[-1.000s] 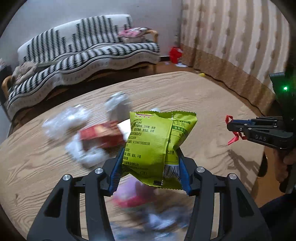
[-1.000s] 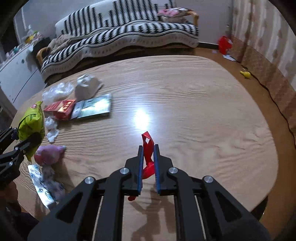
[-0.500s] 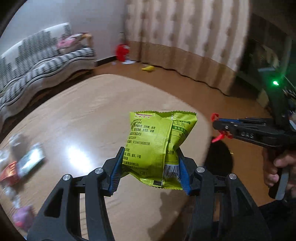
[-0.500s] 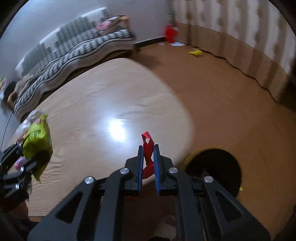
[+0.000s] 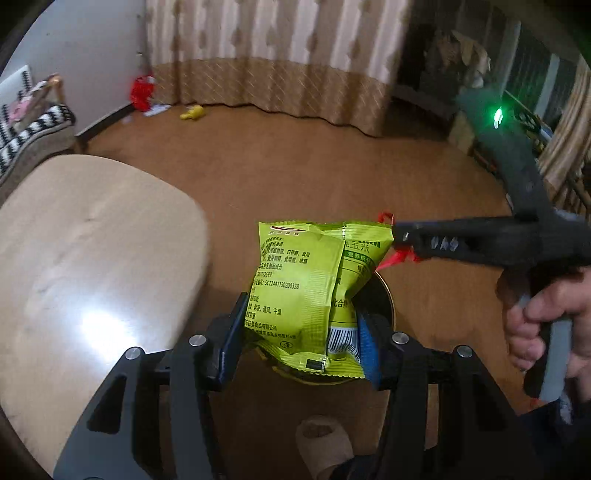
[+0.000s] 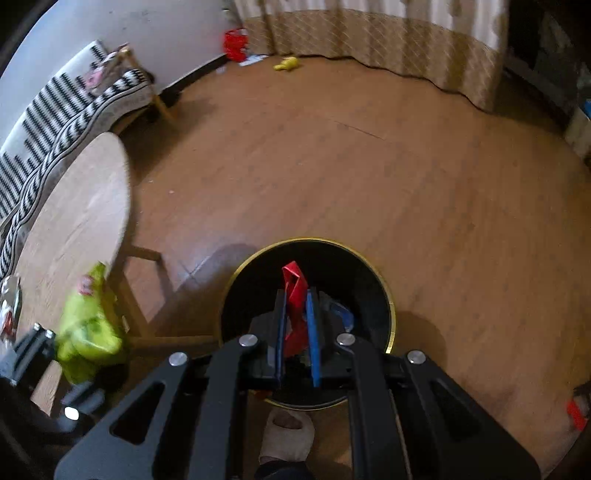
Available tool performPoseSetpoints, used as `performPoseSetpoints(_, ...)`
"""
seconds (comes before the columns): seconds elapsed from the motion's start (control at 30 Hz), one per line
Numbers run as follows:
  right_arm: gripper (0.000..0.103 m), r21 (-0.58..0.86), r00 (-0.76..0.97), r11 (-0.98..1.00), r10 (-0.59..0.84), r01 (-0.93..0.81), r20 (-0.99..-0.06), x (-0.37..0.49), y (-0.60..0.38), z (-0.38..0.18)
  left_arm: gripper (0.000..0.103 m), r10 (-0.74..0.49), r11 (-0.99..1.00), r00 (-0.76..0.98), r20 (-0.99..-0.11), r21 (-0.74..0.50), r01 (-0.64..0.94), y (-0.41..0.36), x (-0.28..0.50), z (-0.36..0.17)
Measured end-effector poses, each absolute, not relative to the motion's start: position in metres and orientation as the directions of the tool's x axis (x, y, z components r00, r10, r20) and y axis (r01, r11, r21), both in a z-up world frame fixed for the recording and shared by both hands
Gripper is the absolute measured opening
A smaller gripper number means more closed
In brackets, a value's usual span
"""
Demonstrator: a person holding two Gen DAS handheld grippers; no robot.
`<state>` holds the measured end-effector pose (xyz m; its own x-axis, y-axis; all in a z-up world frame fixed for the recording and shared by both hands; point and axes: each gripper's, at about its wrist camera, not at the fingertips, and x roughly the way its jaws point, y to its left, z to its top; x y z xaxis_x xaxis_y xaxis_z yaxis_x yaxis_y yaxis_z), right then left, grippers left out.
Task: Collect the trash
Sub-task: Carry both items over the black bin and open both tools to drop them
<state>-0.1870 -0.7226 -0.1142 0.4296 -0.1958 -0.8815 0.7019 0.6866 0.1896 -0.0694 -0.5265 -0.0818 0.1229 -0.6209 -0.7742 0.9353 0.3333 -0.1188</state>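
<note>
Green snack bag [image 5: 306, 291] clamped in L tongs [image 5: 300, 332], red wrapper [image 6: 295, 295] in R tongs [image 6: 296, 328]

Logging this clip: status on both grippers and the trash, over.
Left gripper shut on green snack bag. Right gripper shut on red wrapper, above black bin. Nothing blocking the bin mouth.

Left wrist view: aimed steeply down along its fingers, close above the floor [image 5: 295, 177].
Right wrist view: aimed steeply down, close over the black bin [image 6: 384, 291].
Shared: bin, table [image 5: 92, 236], curtain [image 6: 369, 33], sofa [image 6: 74, 99].
</note>
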Motion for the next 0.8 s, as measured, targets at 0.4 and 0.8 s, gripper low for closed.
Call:
performPoseSetpoints(0.4, 0.011, 0.187, 0.405, 0.650, -0.202, 0.736, -0.892, -0.202, -0.745, -0.123, 0.052, -0.531, 0.331, 0.041, -0.846, -0.163, 0.929, -0.587, -0.069, -0.161)
performPoseSetpoints(0.8, 0.011, 0.184, 0.390, 0.629, -0.205, 0.755, -0.898, -0.207, -0.754, -0.130, 0.059, -0.525, 0.301, 0.007, -0.851, -0.177, 0.937, -0.609, -0.073, -0.179)
